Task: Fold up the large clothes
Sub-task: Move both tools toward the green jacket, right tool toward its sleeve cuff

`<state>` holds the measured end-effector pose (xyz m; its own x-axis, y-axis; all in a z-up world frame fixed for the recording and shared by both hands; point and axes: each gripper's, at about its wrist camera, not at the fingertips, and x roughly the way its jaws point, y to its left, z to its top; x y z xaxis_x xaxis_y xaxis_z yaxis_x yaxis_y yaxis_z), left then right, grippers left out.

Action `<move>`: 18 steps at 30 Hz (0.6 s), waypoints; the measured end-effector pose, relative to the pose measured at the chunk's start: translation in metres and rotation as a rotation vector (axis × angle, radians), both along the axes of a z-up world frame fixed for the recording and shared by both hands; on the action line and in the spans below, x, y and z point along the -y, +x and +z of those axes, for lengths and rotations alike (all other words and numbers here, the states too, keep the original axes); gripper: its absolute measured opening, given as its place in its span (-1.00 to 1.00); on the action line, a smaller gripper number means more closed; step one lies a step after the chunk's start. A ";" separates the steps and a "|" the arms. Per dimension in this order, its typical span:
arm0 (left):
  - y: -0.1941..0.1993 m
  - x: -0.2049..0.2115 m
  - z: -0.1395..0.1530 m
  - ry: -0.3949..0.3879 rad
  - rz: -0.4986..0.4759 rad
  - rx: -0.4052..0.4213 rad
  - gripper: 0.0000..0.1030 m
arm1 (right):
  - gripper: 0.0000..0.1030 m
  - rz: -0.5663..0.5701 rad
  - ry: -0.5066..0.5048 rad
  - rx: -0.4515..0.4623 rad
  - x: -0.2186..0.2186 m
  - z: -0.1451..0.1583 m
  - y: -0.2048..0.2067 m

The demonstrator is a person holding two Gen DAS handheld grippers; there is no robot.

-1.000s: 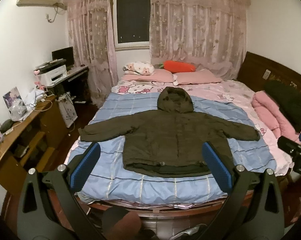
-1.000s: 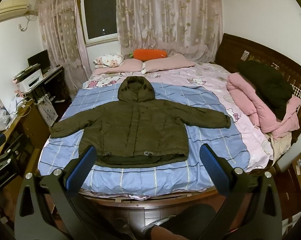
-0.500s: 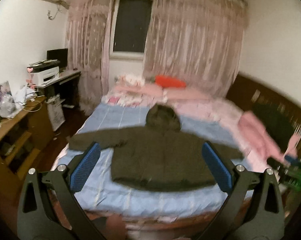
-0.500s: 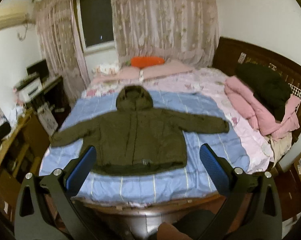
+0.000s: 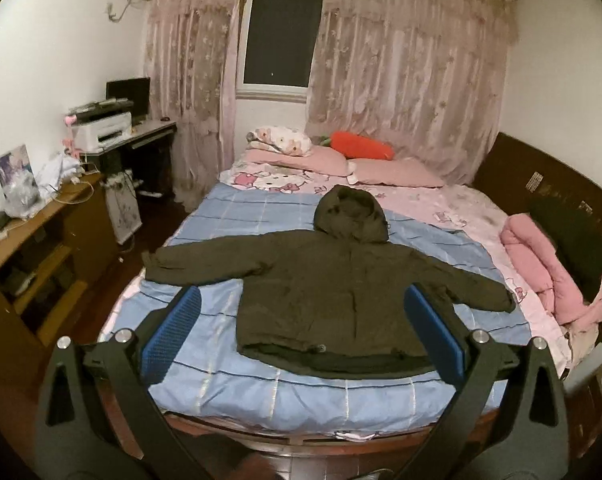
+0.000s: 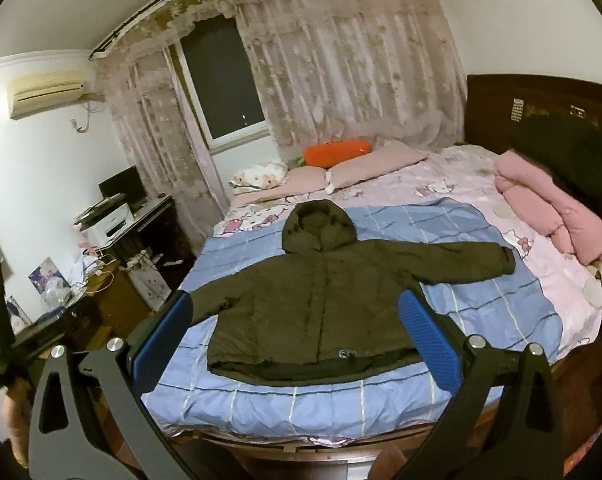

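A dark olive hooded jacket (image 5: 333,292) lies flat and face up on a blue checked blanket (image 5: 285,392) on the bed, sleeves spread to both sides, hood toward the pillows. It also shows in the right wrist view (image 6: 325,300). My left gripper (image 5: 301,336) is open and empty, held above the foot of the bed short of the jacket's hem. My right gripper (image 6: 297,340) is open and empty too, also at the foot of the bed and tilted.
Pink pillows (image 5: 393,172) and an orange carrot cushion (image 5: 361,146) lie at the bed's far end. A pink quilt (image 5: 541,264) with a dark garment (image 5: 569,240) sits on the right. A wooden desk (image 5: 33,232) and a printer (image 5: 101,130) stand on the left.
Both grippers have moved and tilted; the left view has swung up and settled after blur, the right view has rolled. The jacket has not moved. Both jaws stay open.
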<state>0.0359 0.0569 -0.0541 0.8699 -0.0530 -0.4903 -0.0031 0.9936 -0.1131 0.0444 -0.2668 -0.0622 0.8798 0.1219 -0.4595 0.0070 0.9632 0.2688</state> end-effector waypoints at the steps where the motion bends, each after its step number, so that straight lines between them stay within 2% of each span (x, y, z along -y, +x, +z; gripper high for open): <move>1: 0.002 -0.006 -0.008 -0.014 0.016 -0.009 0.96 | 0.97 -0.010 -0.011 0.009 0.001 -0.002 -0.001; 4: 0.011 -0.024 -0.033 -0.021 0.034 -0.061 0.96 | 0.97 -0.031 -0.046 0.056 0.002 -0.010 -0.006; 7: 0.016 -0.040 -0.049 -0.009 0.065 -0.078 0.96 | 0.97 -0.020 -0.078 0.020 0.000 -0.017 -0.001; 9: 0.018 -0.049 -0.053 0.016 0.096 -0.064 0.96 | 0.97 -0.036 -0.092 0.028 0.003 -0.018 -0.006; 12: 0.018 -0.061 -0.062 0.074 0.172 -0.032 0.96 | 0.97 -0.051 -0.014 0.076 0.022 -0.022 -0.016; 15: 0.032 -0.076 -0.070 0.070 0.181 -0.055 0.96 | 0.97 -0.158 -0.009 0.076 0.037 -0.029 -0.017; 18: 0.047 -0.080 -0.075 0.071 0.170 -0.040 0.96 | 0.97 -0.181 -0.003 0.075 0.049 -0.041 -0.007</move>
<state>0.0831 0.1365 -0.1296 0.8429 0.1291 -0.5223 -0.1747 0.9839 -0.0387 0.0376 -0.3162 -0.1029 0.9192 -0.0425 -0.3916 0.1600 0.9487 0.2726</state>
